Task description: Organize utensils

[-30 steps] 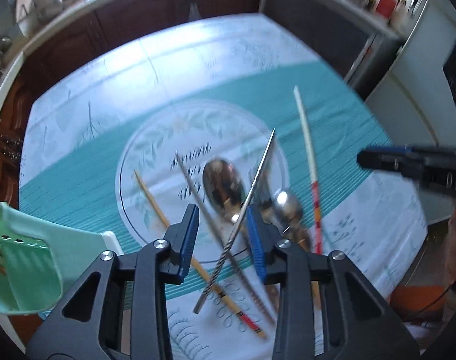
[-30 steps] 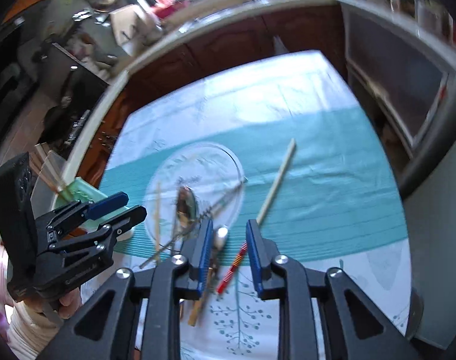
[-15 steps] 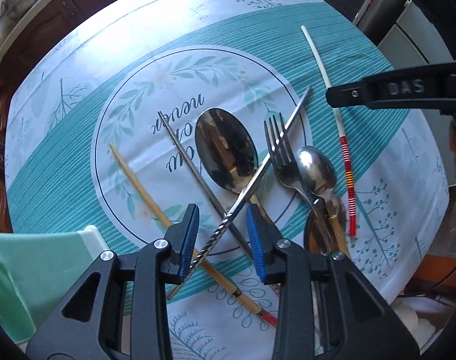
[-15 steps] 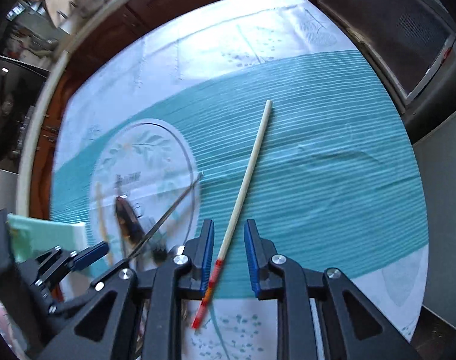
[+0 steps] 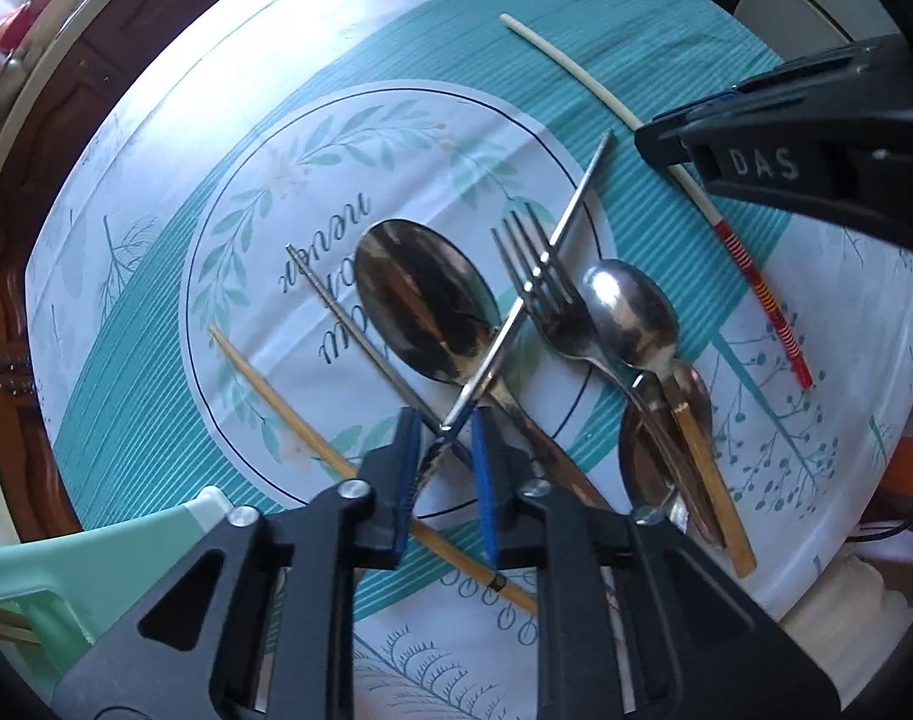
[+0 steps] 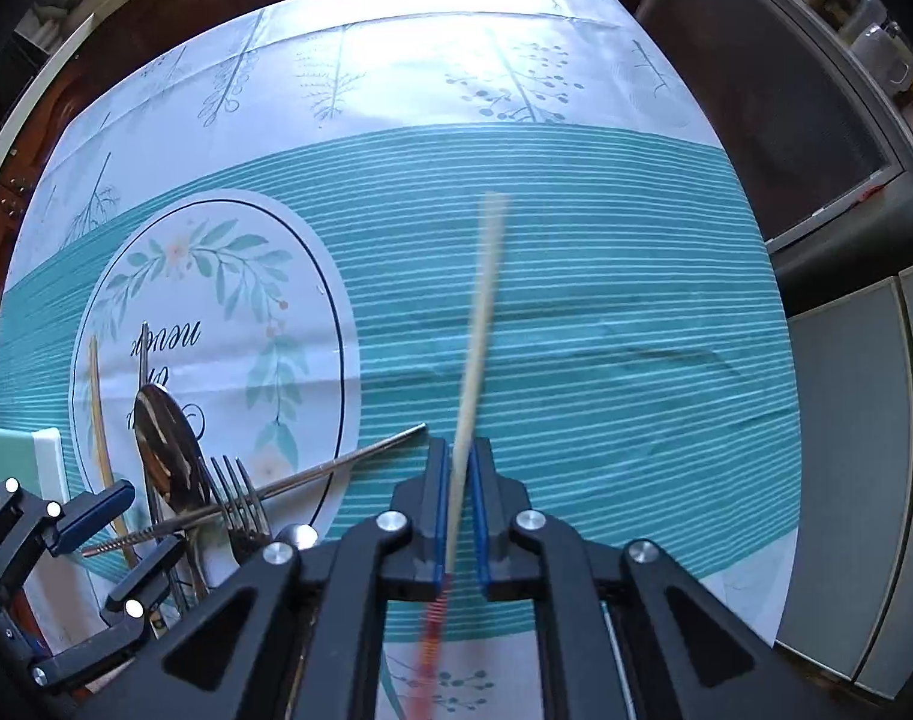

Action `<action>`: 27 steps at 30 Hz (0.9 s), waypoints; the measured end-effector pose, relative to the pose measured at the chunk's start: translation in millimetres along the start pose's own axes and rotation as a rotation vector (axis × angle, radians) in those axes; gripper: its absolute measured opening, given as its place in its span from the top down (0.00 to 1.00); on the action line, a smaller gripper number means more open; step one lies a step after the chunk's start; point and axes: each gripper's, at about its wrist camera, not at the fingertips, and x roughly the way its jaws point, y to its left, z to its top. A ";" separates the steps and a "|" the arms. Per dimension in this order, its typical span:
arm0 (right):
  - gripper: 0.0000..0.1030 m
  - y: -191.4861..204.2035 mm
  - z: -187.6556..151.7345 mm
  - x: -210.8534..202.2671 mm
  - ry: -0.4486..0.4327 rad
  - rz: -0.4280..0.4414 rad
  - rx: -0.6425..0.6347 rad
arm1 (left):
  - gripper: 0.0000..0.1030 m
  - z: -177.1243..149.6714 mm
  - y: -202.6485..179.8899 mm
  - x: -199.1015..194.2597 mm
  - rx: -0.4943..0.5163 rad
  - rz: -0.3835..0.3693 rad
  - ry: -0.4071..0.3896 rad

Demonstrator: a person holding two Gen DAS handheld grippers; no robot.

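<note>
My left gripper (image 5: 443, 420) is open low over the table, its blue pads on either side of the twisted handle of a metal chopstick (image 5: 543, 252) that crosses a large spoon (image 5: 423, 306) and a fork (image 5: 540, 294). A small spoon (image 5: 633, 312), a second metal chopstick (image 5: 342, 312) and a bamboo chopstick (image 5: 276, 408) lie nearby. My right gripper (image 6: 461, 468) is narrowed around a cream chopstick with a red striped end (image 6: 477, 324); it looks blurred, and it also shows in the left wrist view (image 5: 582, 75).
A mint green utensil holder (image 5: 66, 576) stands at the lower left with chopstick ends inside. A gold-handled spoon (image 5: 690, 450) lies under the small spoon. The teal and white tablecloth (image 6: 576, 300) covers the table; cabinets and an oven surround it.
Both grippers have dropped closer to the table. The left pads now flank the metal chopstick's handle. The right jaws have narrowed around the cream chopstick.
</note>
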 end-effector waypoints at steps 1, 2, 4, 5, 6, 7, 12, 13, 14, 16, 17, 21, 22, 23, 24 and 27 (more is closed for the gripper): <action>0.95 -0.6 -0.9 -0.1 0.000 0.009 0.002 | 0.89 -0.7 -1.8 -0.8 0.005 0.009 0.003; 0.95 -2.1 -1.8 -0.6 0.001 0.025 0.004 | 0.90 0.8 -5.4 0.0 0.013 0.019 0.004; 0.95 -6.4 -4.0 -2.1 0.011 0.067 0.024 | 0.94 0.3 -10.9 -2.5 0.018 0.036 -0.002; 0.95 -10.7 -7.2 -2.4 0.017 0.099 0.035 | 0.96 0.1 -13.8 -5.2 0.018 0.034 -0.011; 0.95 -16.2 -9.9 -2.3 0.022 0.121 0.041 | 0.96 -0.1 -15.1 -8.0 0.014 0.032 -0.021; 0.95 -20.0 -12.5 -3.2 0.025 0.142 0.054 | 0.96 -0.5 -15.1 -10.9 0.004 0.026 -0.033; 0.95 -32.2 -26.5 -14.4 -0.002 0.240 0.074 | 0.96 -22.9 -1.4 -31.6 -0.074 -0.014 -0.151; 0.95 -38.1 -28.2 -18.2 -0.008 0.252 0.078 | 0.96 -29.3 1.0 -38.9 -0.086 -0.026 -0.190; 0.95 -41.0 -32.2 -24.1 -0.029 0.286 0.078 | 0.96 -35.7 2.0 -46.9 -0.094 -0.030 -0.231; 0.95 -45.3 -39.5 -32.5 -0.053 0.307 0.075 | 0.96 -51.2 2.7 -65.9 -0.115 -0.007 -0.328; 0.95 -47.6 -44.1 -39.5 -0.074 0.343 0.073 | 0.96 -60.4 3.5 -78.8 -0.130 -0.007 -0.394; 0.95 -48.2 -56.1 -70.2 -0.170 0.393 0.034 | 0.96 -101.2 9.3 -126.5 -0.229 0.023 -0.632; 0.95 -46.1 -61.1 -82.2 -0.201 0.416 0.015 | 0.96 -108.9 9.2 -136.5 -0.247 0.043 -0.677; 0.95 -44.2 -64.6 -93.2 -0.236 0.437 -0.004 | 0.96 -120.2 9.5 -149.5 -0.273 0.076 -0.740; 0.95 -43.1 -65.4 -103.3 -0.268 0.456 -0.026 | 0.96 -132.0 10.4 -161.5 -0.298 0.115 -0.802; 0.95 -20.5 -71.7 -142.9 -0.390 0.505 -0.100 | 0.96 -167.6 23.2 -193.5 -0.370 0.194 -0.940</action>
